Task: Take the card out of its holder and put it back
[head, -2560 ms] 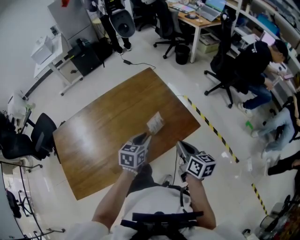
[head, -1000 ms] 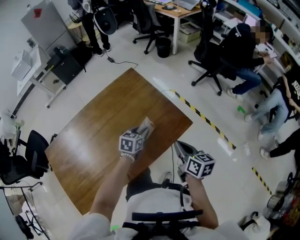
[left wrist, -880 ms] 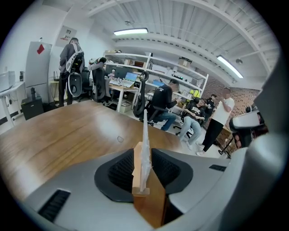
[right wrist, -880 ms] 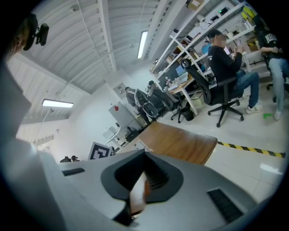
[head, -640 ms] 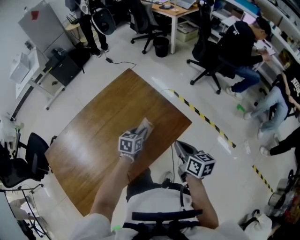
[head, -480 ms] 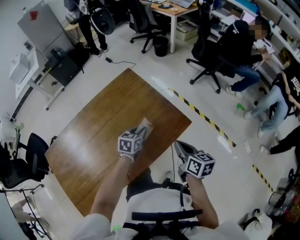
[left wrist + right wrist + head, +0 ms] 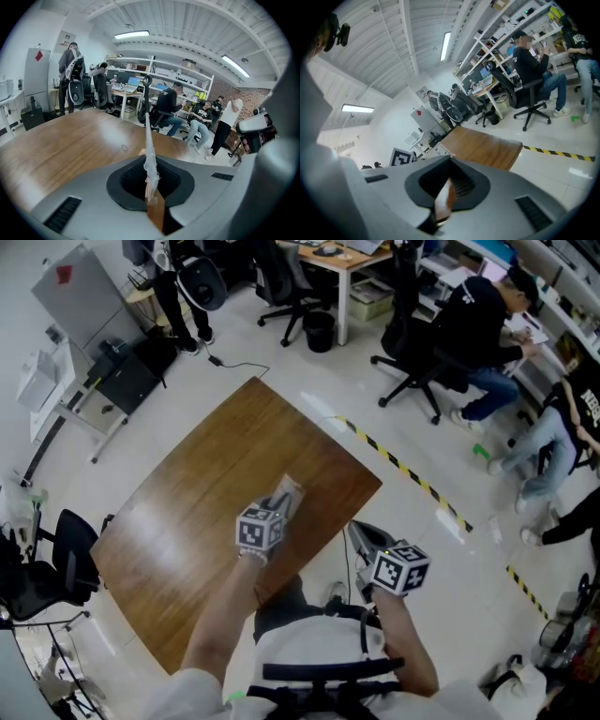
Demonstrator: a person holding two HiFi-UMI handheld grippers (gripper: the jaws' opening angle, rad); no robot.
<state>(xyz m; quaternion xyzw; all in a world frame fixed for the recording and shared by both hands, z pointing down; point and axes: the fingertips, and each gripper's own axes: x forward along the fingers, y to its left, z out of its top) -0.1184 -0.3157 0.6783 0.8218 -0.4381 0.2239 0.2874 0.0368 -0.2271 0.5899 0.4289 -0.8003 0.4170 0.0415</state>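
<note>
My left gripper (image 7: 281,504) reaches over the near edge of the brown table (image 7: 187,493). Its jaws have just been closing and now press on a thin clear card holder (image 7: 290,490). In the left gripper view the holder (image 7: 147,136) stands edge-on between the jaws of the left gripper (image 7: 150,187) and sticks out past their tips. I cannot make out the card inside it. My right gripper (image 7: 363,532) hangs off the table's near right edge, apart from the holder. In its own view the right gripper (image 7: 443,199) has its jaws together, and nothing sticks out from them.
The table (image 7: 487,147) stands alone on a pale floor. Yellow-black tape (image 7: 422,488) runs along the floor to its right. Office chairs (image 7: 412,371) and seated people (image 7: 478,315) are at the back right. A black chair (image 7: 37,568) stands at the left.
Since the oldest frame the left gripper and holder have moved further in over the table, and the holder's white face no longer shows. Over the last second both grippers keep their places.
</note>
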